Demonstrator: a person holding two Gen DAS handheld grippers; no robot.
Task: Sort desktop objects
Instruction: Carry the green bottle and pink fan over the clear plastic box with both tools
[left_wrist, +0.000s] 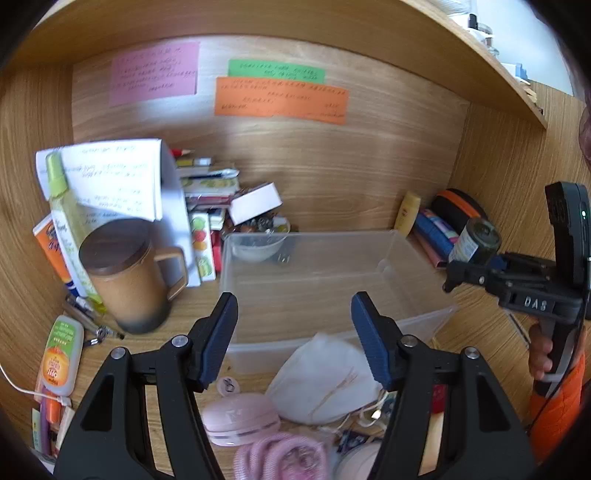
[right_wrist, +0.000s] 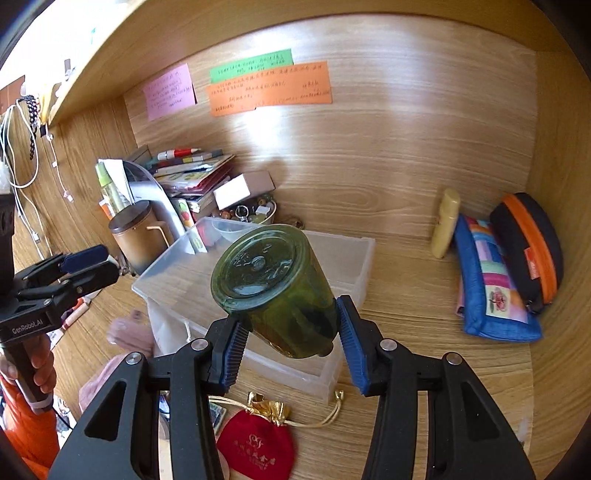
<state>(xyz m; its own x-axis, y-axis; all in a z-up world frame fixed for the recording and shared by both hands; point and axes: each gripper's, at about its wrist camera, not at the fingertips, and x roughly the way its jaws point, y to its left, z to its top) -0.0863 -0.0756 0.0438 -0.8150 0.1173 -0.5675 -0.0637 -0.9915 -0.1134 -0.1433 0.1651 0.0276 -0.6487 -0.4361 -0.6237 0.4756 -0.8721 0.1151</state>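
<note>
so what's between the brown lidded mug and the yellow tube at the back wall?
The clear plastic bin, apparently empty, fills most of that stretch between the mug and the yellow tube; beyond it, bare desk. Clearest in the right wrist view.

Right gripper jaws clamp green jar above clear bin.

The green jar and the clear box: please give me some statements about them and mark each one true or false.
1. The right gripper holds the green jar. True.
2. The jar stands upright. False: it is tilted, bottom toward the camera.
3. The left gripper holds the white mask. False: its jaws are open, with nothing between them.
4. The clear box has a lid on. False: it is open on top.
5. The brown mug has a lid on. True.
</note>
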